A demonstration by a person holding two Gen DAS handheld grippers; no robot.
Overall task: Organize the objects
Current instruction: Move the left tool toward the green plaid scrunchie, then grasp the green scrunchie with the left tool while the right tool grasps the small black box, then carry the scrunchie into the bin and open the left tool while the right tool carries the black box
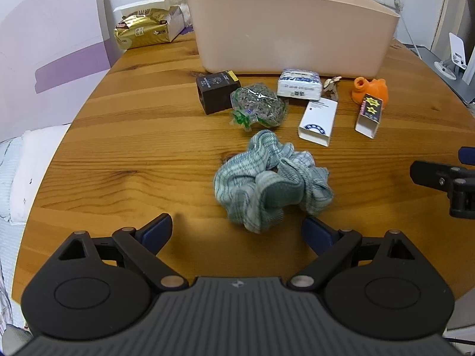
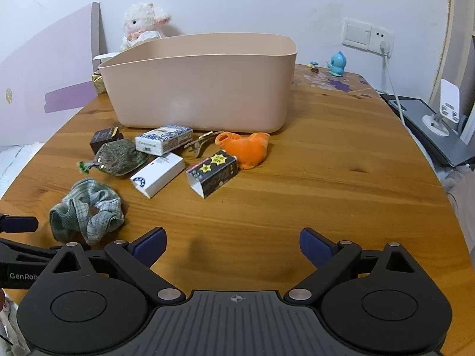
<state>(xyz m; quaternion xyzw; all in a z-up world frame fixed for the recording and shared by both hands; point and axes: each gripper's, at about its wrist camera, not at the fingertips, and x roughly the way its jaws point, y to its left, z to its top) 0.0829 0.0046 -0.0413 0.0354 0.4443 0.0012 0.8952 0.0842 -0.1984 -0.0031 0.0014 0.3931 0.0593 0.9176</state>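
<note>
A beige plastic bin stands at the back of the round wooden table. Before it lie a dark brown box, a bagged green scrubber, a blue-white tissue pack, a white box, a black box with yellow stars, an orange soft toy and a hair clip. A green plaid scrunchie lies just ahead of my open left gripper. My right gripper is open over bare wood.
A gold packet and tissue box sit at the back left with a plush lamb behind. A blue figurine, wall socket with cable and a grey stand are at the right. The table edge curves near on both sides.
</note>
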